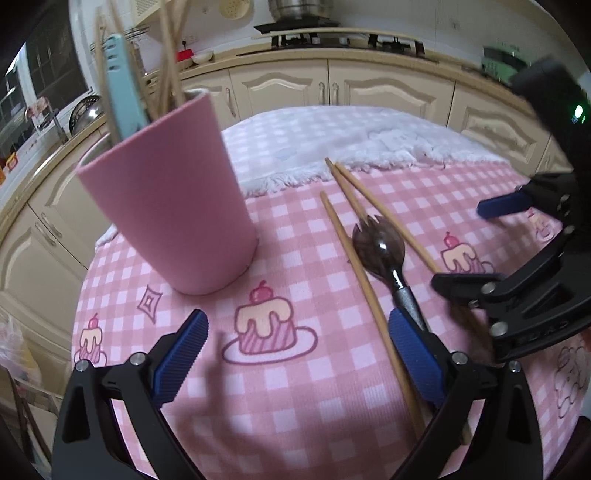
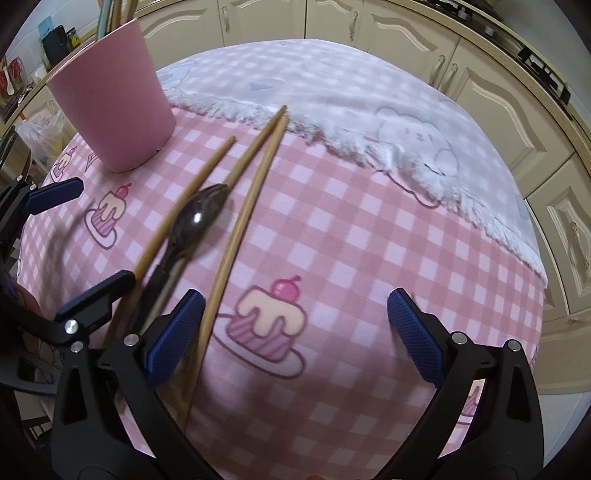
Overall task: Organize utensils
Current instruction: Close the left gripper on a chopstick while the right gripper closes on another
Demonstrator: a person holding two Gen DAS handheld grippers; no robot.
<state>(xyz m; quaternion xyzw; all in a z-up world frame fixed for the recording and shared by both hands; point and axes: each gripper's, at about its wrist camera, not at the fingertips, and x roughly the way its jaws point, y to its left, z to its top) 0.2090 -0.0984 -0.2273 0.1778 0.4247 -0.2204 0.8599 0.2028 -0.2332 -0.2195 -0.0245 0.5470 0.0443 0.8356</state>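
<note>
A pink cup (image 1: 173,206) stands on the pink checked cloth and holds several wooden chopsticks and a light blue utensil (image 1: 122,88). Three wooden chopsticks (image 1: 354,258) and a dark spork (image 1: 380,247) lie on the cloth to its right. My left gripper (image 1: 295,354) is open and empty, with its right finger beside the spork's handle. My right gripper (image 2: 291,336) is open and empty, low over the cloth; the chopsticks (image 2: 236,218) and spork (image 2: 195,221) lie by its left finger. The cup (image 2: 110,99) is at the far left in the right wrist view.
A white fluffy cloth (image 1: 332,144) covers the far part of the round table. Cream kitchen cabinets (image 1: 332,85) run behind, with a stove (image 1: 314,33) on the counter. The right gripper's body (image 1: 535,266) shows at the right edge of the left wrist view.
</note>
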